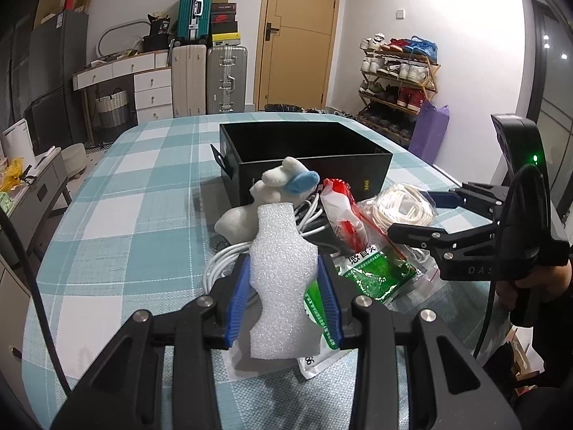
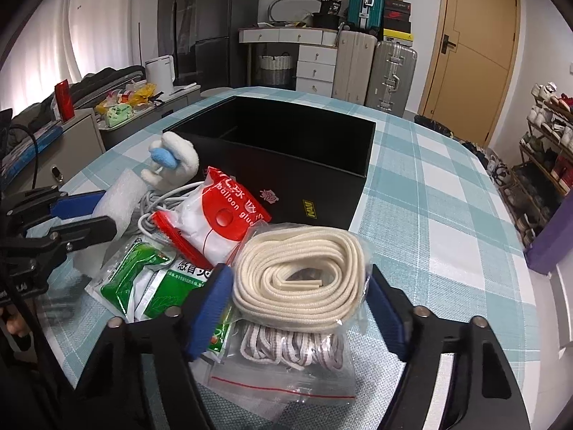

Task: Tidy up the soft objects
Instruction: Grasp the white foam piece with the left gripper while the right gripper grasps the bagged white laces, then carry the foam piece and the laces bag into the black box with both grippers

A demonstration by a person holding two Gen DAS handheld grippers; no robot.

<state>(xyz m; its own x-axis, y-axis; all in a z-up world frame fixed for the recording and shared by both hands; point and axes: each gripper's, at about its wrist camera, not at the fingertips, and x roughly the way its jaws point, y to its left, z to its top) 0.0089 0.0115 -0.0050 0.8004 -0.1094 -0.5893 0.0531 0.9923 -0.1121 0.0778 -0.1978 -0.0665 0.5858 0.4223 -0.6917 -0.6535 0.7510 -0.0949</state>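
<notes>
Between your two grippers: soft clutter waiting before the black box.

At lower centre of the left view, your left gripper point(image 1: 283, 297) is clamped on the white foam piece point(image 1: 283, 268); lift it clear of the white cable point(image 1: 222, 261) before carrying it to the black box point(image 1: 304, 150). Lower centre of the right view, your right gripper point(image 2: 297, 308) straddles the bagged cream cord point(image 2: 301, 272), its pads seemingly touching the bag; squeeze gently. All rests on a blue checked tablecloth point(image 2: 447, 186), suitcases and a door behind.
</notes>
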